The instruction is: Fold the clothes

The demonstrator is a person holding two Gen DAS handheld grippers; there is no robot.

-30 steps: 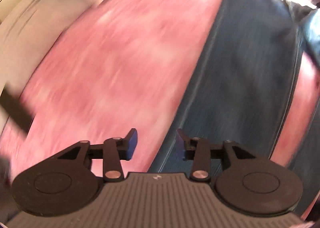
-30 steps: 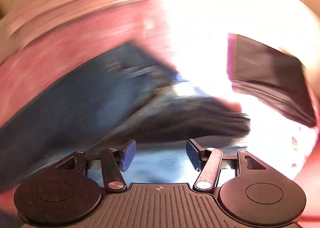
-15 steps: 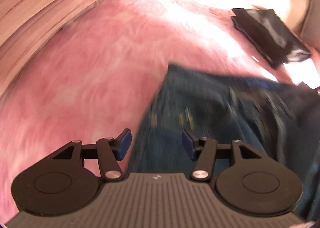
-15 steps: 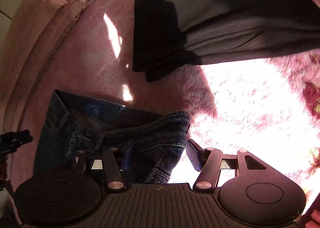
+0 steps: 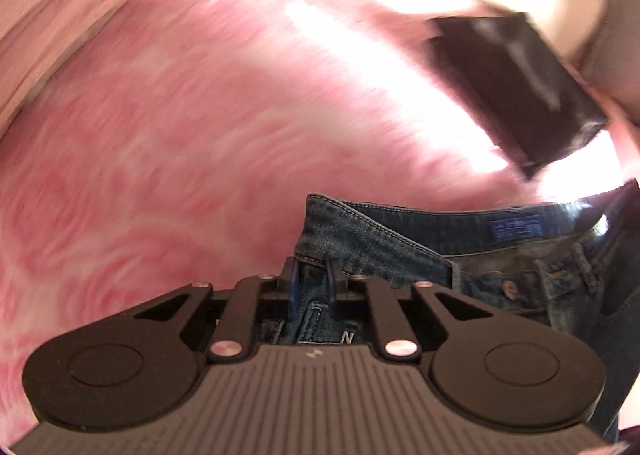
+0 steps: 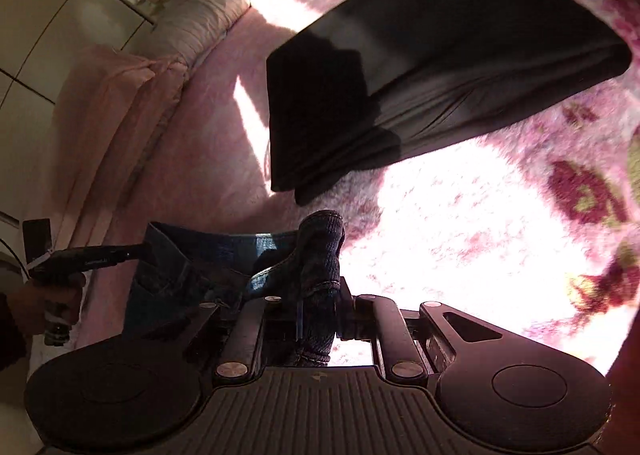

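The left gripper (image 5: 311, 278) and right gripper (image 6: 320, 311) have just squeezed shut, each pinching one end of the jeans (image 5: 400, 251) waistband. The waistband runs sideways between them on the pink blanket (image 5: 160, 135), the folded black garment (image 6: 420, 67) just beyond.

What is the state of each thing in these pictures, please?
Jeans: unfolded on the pink blanket, waistband gaping, button undone, pinched at both ends of the waistband.
Left claw: just closed, shut on the jeans.
Right claw: just closed, shut on the jeans, a bunch of denim standing up between its fingers.
Black garment: folded, lying flat, apart from the jeans.
Pink blanket: spread out under the clothes.
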